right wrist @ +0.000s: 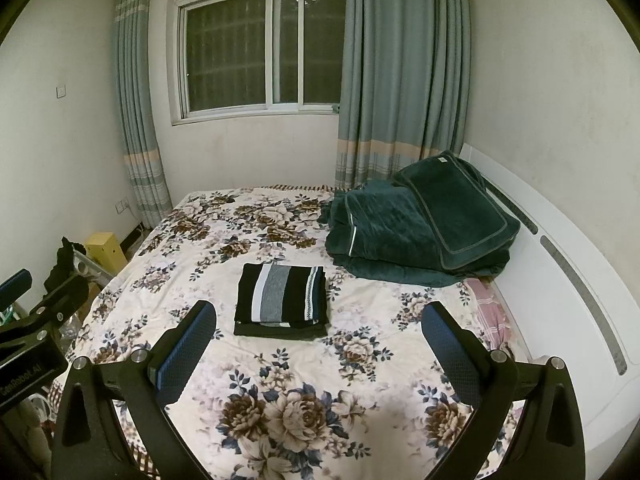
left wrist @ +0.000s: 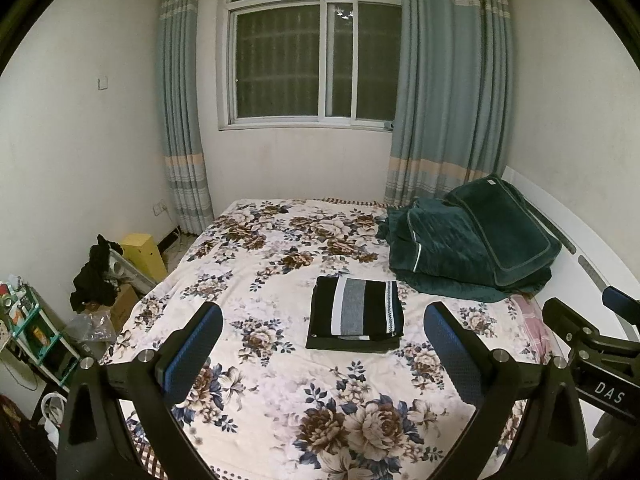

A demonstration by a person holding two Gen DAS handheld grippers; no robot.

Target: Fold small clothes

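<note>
A: Where was the striped garment?
B: Folded, lying flat on the floral bedspread, beside the green blanket.
A: Jaws?
B: Left gripper and right gripper both spread wide, holding nothing, above the bed.

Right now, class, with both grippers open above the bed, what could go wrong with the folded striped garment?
1. The folded striped garment lies loose on the floral bedsheet; a one-sided pinch by the left gripper might undo its layers.
2. The green blanket pile sits close by; the right gripper could snag it.
</note>
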